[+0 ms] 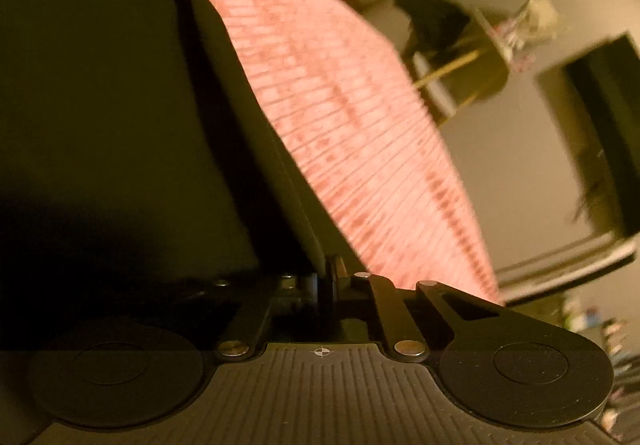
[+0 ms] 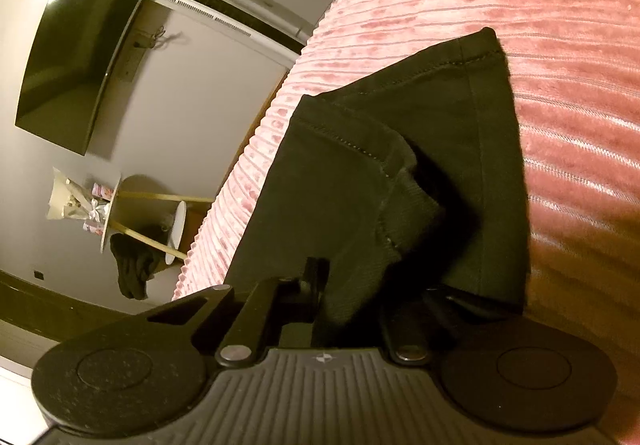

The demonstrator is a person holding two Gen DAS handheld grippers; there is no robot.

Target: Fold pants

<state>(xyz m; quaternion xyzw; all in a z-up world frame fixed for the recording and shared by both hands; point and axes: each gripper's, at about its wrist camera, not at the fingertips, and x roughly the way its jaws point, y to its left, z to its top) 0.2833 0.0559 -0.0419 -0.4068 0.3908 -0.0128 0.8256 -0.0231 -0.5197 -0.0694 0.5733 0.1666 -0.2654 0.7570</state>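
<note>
In the left wrist view, your left claw [image 1: 329, 277] is pressed together at the near edge of the dark pants [image 1: 100, 85], which fill the left half of the frame and run away from the claw up toward the top left. Whether cloth is actually nipped between the fingers cannot be told here; the fabric is too dark and close. To the right of the pants lies the pink ribbed bed cover [image 1: 340, 117], and beyond it a small round side table [image 1: 472, 61] against the wall.

In the right wrist view, your right claw [image 2: 320, 285] is closed and pinching a bunched layer of the pants [image 2: 400, 165], near the leg ends. Two stitched hems [image 2: 476, 59] lie ahead of the claw, one lapped over the other, on the bed cover [image 2: 560, 45]. The legs' long axis runs straight forward from this claw, up and slightly right in the frame.

Judged from both views, the garment lies between your two hands, each at one end, so the coming fold likely turns on carrying one end along that axis toward the other. The right hand has the surer hold.
</note>
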